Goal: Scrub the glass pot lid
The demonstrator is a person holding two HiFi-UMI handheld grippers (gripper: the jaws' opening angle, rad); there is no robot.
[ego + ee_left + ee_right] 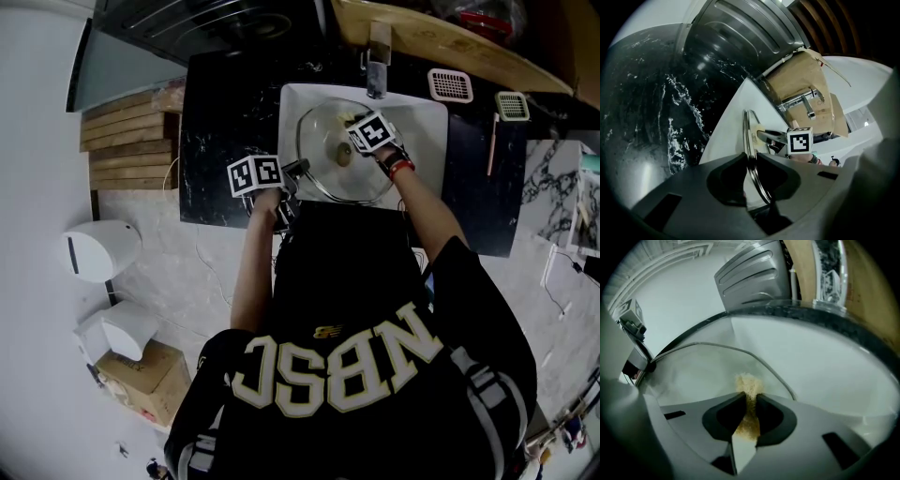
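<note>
The round glass pot lid stands tilted in the white sink. My left gripper is shut on the lid's metal rim at its left edge; in the left gripper view the rim runs edge-on between the jaws of the left gripper. My right gripper reaches over the lid's middle, shut on a tan sponge. In the right gripper view the sponge sticks out of the right gripper and presses against the lid's glass.
A faucet stands at the sink's back edge. Black marbled counter lies on both sides of the sink, with two small slotted trays at the back right. A wooden slat board lies at the left.
</note>
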